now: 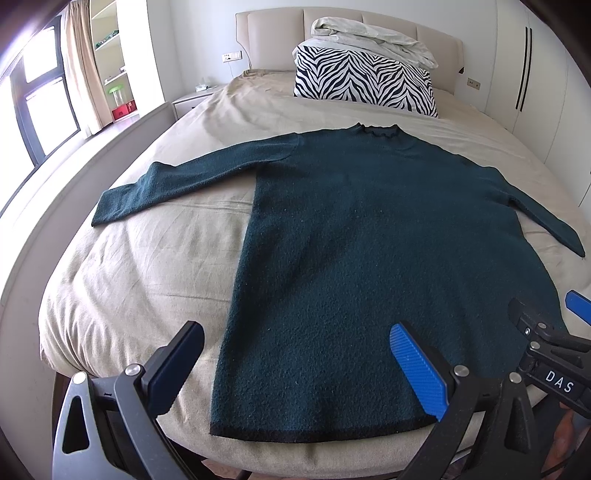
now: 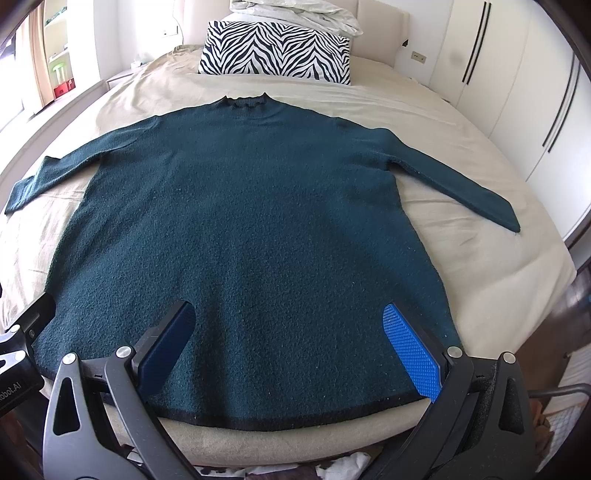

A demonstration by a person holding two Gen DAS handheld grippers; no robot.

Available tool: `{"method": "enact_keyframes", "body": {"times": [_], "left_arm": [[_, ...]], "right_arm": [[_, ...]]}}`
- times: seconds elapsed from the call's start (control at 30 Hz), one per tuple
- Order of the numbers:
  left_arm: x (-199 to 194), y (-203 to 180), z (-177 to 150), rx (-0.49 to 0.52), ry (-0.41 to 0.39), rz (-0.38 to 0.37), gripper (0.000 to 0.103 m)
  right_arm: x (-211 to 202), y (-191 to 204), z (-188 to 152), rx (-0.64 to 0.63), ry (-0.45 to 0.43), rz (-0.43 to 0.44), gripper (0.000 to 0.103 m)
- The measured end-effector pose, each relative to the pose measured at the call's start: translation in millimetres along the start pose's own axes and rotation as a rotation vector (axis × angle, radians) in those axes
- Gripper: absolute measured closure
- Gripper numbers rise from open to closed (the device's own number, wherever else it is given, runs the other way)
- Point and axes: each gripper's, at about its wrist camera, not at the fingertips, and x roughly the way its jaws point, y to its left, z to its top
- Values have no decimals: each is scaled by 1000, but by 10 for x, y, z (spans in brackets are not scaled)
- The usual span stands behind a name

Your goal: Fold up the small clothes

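A dark teal long-sleeved sweater (image 1: 362, 236) (image 2: 243, 229) lies flat on the beige bed, collar toward the headboard, both sleeves spread out to the sides, black hem at the near edge. My left gripper (image 1: 295, 347) hovers open over the hem's left part, with one finger over the bare sheet and the blue-padded finger over the knit. My right gripper (image 2: 291, 328) stands open over the hem's middle and right, nothing between its fingers. The right gripper's body (image 1: 550, 354) shows at the right edge of the left wrist view.
A zebra-print pillow (image 1: 365, 79) (image 2: 277, 50) with a crumpled white duvet (image 1: 373, 35) on top sits at the headboard. White wardrobes (image 2: 517, 92) line the right side. A nightstand (image 1: 192, 98), shelves and a window stand to the left. The beige sheet (image 1: 147, 266) surrounds the sweater.
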Motion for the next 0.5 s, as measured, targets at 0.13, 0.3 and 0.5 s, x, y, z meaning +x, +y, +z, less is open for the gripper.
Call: {"method": "enact_keyframes", "body": {"times": [0.13,0.3,0.5], "left_arm": [[7,6,-3,-3,3,1,0],[22,17,-2,-5,8,1,0],[32,22,-4,-5,10,1,0]], "right_arm": [[16,12,-4,-3,2,-1,0],[19,13,-8,-2,3,-1,0],[34,18,-14,-2,5,-1,0]]}}
